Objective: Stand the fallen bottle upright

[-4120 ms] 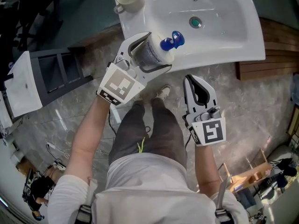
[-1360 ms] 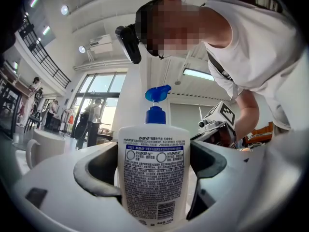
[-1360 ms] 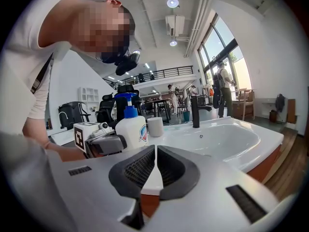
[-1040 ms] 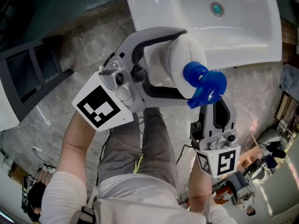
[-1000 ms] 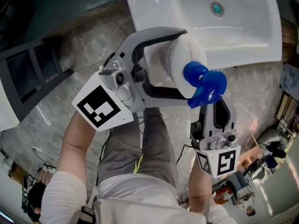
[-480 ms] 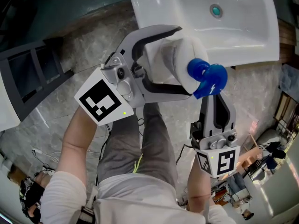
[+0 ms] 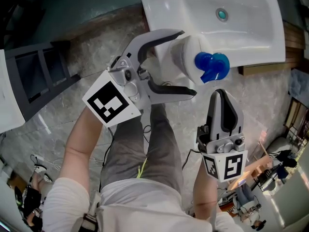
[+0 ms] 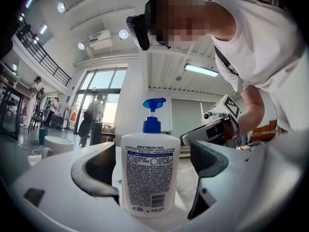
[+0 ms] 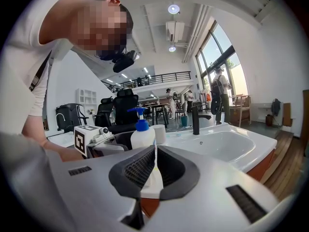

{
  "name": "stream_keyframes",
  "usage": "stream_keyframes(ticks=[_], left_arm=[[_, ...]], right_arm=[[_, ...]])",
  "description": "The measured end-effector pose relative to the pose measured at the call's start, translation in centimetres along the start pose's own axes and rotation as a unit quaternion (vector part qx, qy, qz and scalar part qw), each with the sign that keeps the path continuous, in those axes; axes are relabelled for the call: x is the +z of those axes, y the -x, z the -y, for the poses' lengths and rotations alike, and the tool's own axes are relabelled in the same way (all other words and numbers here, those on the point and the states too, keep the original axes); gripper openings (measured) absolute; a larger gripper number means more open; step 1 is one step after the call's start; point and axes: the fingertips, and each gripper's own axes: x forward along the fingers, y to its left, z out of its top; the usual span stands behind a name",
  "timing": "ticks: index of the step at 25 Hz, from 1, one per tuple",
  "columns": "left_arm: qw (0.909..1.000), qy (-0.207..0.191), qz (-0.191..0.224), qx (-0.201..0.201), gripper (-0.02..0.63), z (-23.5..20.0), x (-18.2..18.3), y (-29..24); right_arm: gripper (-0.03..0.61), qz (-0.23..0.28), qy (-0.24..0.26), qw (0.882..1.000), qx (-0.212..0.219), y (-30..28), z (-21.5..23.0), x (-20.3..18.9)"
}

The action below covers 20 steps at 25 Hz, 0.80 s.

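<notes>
The bottle [image 8: 149, 178] stands upright at the near left rim of the sink [image 7: 251, 37], between the left gripper's [image 7: 186, 63] open jaws, with a gap on each side. The right gripper [image 7: 220, 95] hovers nearer, to the right, jaws closed on nothing

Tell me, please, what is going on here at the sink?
A person holds a two-jaw gripper in each hand. The left gripper has its jaws open on either side of the white pump bottle, which stands upright on the rim of the sink. The right gripper, jaws shut and empty, hangs close by.
</notes>
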Motion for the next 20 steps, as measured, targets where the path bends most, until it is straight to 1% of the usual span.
stream_keyframes(ticks=[5,11,14,17,20], left_arm=[[0.9994,-0.006,-0.023,0.027,0.480,0.5,1.5,1.9],[0.9964,-0.012,-0.057,0.062,0.479,0.7,2.2,2.8],[0.9936,-0.005,-0.064,0.093,0.479,0.7,2.9,3.1],[0.9923,0.003,-0.067,0.104,0.477,1.2,3.9,3.6],[0.9895,-0.001,-0.078,0.122,0.475,1.4,4.8,4.2]], right_arm=[[0.041,0.010,-0.001,1.000,-0.001,1.5,-1.7,1.4],[0.041,0.034,-0.022,0.999,0.003,2.8,-2.8,4.4],[0.041,0.041,-0.016,0.999,0.004,3.8,-3.5,5.9],[0.041,0.047,-0.008,0.999,0.003,5.0,-4.1,7.5],[0.041,0.051,-0.002,0.999,-0.001,6.2,-4.5,8.9]])
